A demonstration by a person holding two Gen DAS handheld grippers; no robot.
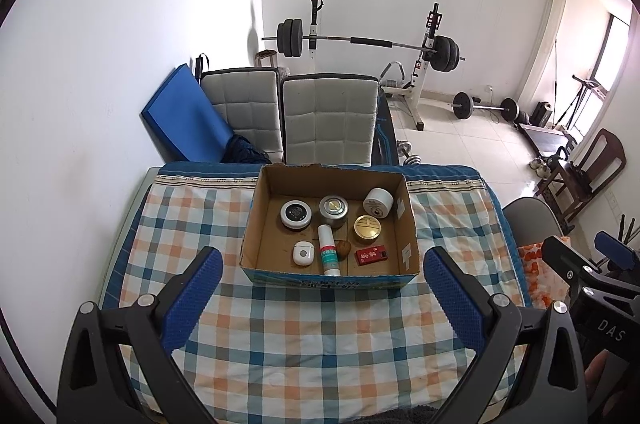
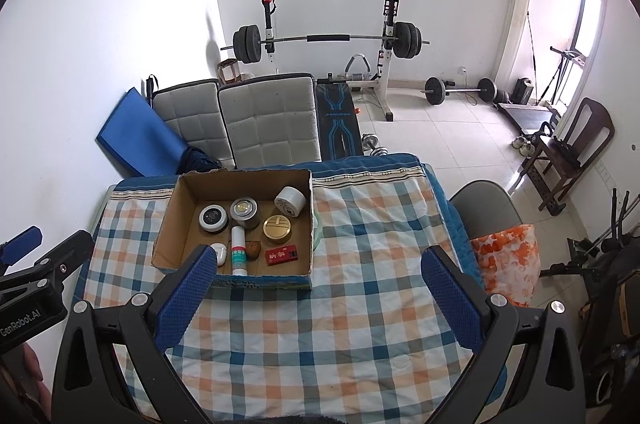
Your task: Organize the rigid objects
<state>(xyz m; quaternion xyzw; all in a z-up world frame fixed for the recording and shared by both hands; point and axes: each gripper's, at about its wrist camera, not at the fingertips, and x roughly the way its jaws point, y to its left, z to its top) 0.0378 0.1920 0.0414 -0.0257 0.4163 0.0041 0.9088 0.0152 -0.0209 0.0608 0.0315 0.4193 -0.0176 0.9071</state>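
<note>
The white case (image 2: 219, 253) is partly hidden behind a blue pad at lower left. Print on the red box (image 1: 372, 255) cannot be read.

A cardboard box (image 1: 256, 224) is set on the table (image 1: 320, 344), toward its far edge. Jars, a bottle (image 1: 329, 251) and small items are contained within. Two chairs (image 1: 330, 120) are placed behind the table.

Checked tablecloth (image 1: 320, 344) bare from near edge to cardboard box (image 1: 408, 224); strips free either side. Box open-topped, walls upright. Inside, gaps narrow: jars, spray bottle (image 1: 329, 252), red box (image 1: 372, 255) crowd the floor.
</note>
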